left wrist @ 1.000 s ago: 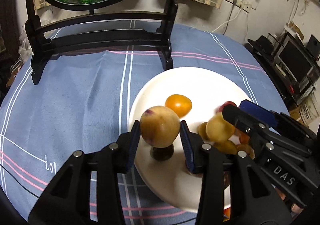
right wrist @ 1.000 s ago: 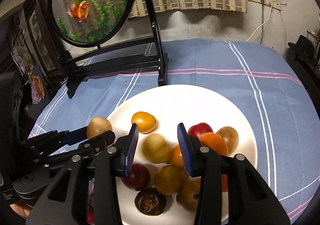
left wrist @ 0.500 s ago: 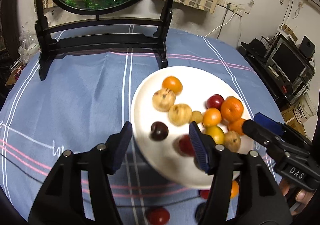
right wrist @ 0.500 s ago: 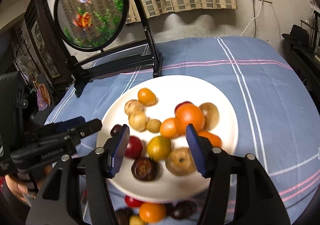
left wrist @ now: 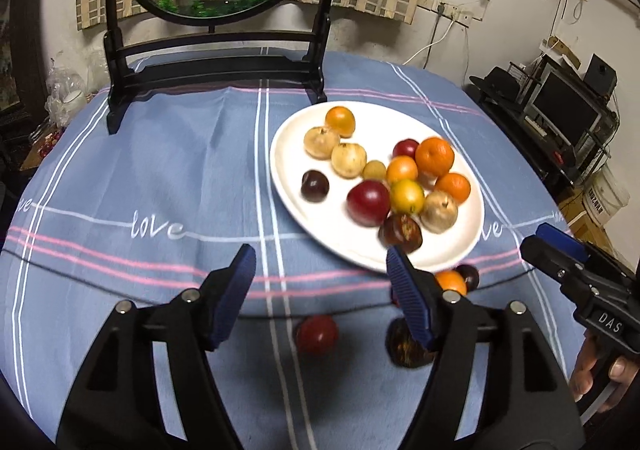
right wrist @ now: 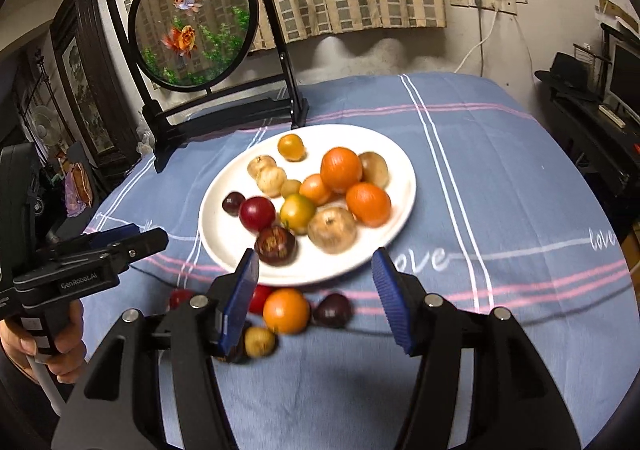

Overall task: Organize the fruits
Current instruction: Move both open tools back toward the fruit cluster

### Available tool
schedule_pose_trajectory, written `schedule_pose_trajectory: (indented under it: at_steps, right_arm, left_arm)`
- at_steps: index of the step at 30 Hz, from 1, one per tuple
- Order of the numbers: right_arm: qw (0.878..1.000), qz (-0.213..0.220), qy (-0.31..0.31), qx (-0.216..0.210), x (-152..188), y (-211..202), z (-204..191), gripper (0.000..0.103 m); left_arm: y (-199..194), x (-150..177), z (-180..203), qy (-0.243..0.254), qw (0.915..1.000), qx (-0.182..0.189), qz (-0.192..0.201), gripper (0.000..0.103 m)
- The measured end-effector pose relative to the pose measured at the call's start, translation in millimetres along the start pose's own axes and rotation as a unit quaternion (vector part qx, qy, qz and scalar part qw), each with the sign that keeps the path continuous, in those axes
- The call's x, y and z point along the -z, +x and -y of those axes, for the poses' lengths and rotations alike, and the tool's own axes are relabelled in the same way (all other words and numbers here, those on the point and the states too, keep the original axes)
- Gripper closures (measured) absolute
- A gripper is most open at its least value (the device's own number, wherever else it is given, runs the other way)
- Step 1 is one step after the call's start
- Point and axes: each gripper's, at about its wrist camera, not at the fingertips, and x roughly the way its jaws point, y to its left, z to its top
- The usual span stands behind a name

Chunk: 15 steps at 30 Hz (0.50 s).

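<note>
A white plate [left wrist: 288,153] [right wrist: 224,242] on the blue cloth holds several fruits: oranges, pale brown, red and dark purple ones. Loose fruits lie on the cloth in front of it: a red one [left wrist: 316,334], a dark one [left wrist: 404,346], an orange [right wrist: 286,310], a dark plum [right wrist: 332,310] and a small yellow one [right wrist: 260,342]. My left gripper [left wrist: 320,254] [right wrist: 148,236] hovers near the plate's front left; its jaws are opening with nothing between them. My right gripper [right wrist: 316,256] [left wrist: 540,238] stands open and empty over the loose fruits.
A round goldfish screen on a black stand [left wrist: 216,61] [right wrist: 192,21] rises behind the plate. Shelves with a monitor [left wrist: 568,105] stand beyond the table's right edge. A person's hand [right wrist: 60,354] holds each gripper handle.
The left gripper let go of a pale brown fruit, which now lies on the plate. Both grippers opened and drew back from the plate, bringing the loose fruits on the cloth into view.
</note>
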Motion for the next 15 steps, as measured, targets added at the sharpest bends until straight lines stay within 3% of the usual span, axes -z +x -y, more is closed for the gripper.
schedule_pose_trajectory:
  at_steps: [15]
  right_arm:
    - [0.999,-0.029,-0.014,0.029,39,23,5,0.043]
  left_arm:
    - [12,42,-1,0.01,0.9998,-0.011,-0.017,0.028]
